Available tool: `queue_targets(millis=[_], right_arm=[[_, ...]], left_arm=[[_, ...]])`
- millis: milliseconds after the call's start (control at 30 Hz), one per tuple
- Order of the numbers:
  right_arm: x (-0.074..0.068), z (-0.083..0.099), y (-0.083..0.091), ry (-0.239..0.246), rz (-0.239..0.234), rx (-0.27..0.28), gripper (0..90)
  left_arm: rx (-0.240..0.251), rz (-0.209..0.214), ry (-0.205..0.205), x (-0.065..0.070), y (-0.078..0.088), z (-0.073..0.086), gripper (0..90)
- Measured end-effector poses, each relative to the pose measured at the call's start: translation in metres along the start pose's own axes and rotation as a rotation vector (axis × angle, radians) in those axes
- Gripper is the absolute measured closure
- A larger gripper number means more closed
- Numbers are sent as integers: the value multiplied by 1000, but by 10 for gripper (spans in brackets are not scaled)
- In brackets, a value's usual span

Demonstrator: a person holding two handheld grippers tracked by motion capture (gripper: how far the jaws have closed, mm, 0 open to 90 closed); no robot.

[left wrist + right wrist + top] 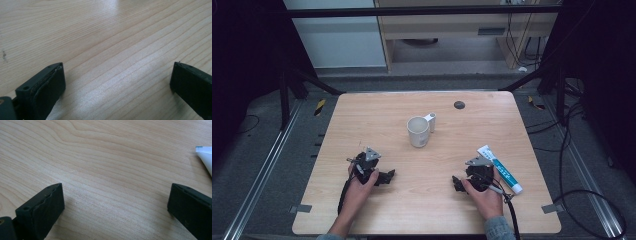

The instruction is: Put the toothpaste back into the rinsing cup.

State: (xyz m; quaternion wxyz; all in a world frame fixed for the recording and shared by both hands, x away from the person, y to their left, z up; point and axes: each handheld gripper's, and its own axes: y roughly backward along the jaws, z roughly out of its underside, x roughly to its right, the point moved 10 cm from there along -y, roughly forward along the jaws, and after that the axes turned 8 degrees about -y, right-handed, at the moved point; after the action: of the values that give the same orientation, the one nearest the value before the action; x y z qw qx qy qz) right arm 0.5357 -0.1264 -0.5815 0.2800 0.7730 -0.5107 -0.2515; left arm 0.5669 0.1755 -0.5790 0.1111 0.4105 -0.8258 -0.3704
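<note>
The toothpaste tube (501,169) lies on the counter (377,120) just beside the right gripper (458,184) — soft, light, best pinched mid-body. Both jaws are spread wide, nothing held; the left gripper (388,176) too.

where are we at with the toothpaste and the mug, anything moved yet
Nothing looks done: the toothpaste tube lies flat on the table, beside the right gripper, and the mug stands upright at mid-table, apart from it. Nothing is in hand: the right gripper's jaws stand wide open over bare wood, and so do the left gripper's. All the handling is left, likely starting with the tube, which is nearest the right gripper.
</note>
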Motion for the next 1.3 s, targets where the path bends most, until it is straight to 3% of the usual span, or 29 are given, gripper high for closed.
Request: queue_targets(millis=[200,300,367,467,567,700,900,1067,1300], right_arm=[[-1,0,0,4,-7,1,16],[-1,0,2,16,-13,9,61],[-3,0,6,40,-44,24,195],[-2,1,14,85,-29,13,200],[1,-4,28,88,-24,13,202],[12,-15,46,102,21,-9,196],[31,-24,66,121,32,-49,241],[53,-32,82,133,73,-86,258],[75,-45,92,157,99,-128,278]], left_arm=[[0,0,1,0,0,0,0],[-4,0,-4,0,0,0,0],[-4,0,-4,0,0,0,0],[0,0,2,0,-1,-1,0],[1,-1,5,-1,-3,-3,0],[0,-1,2,-2,-3,-3,0],[1,0,4,-2,-4,-4,0],[0,-3,6,-2,-4,-4,0],[-4,-6,5,-3,-4,-4,0]])
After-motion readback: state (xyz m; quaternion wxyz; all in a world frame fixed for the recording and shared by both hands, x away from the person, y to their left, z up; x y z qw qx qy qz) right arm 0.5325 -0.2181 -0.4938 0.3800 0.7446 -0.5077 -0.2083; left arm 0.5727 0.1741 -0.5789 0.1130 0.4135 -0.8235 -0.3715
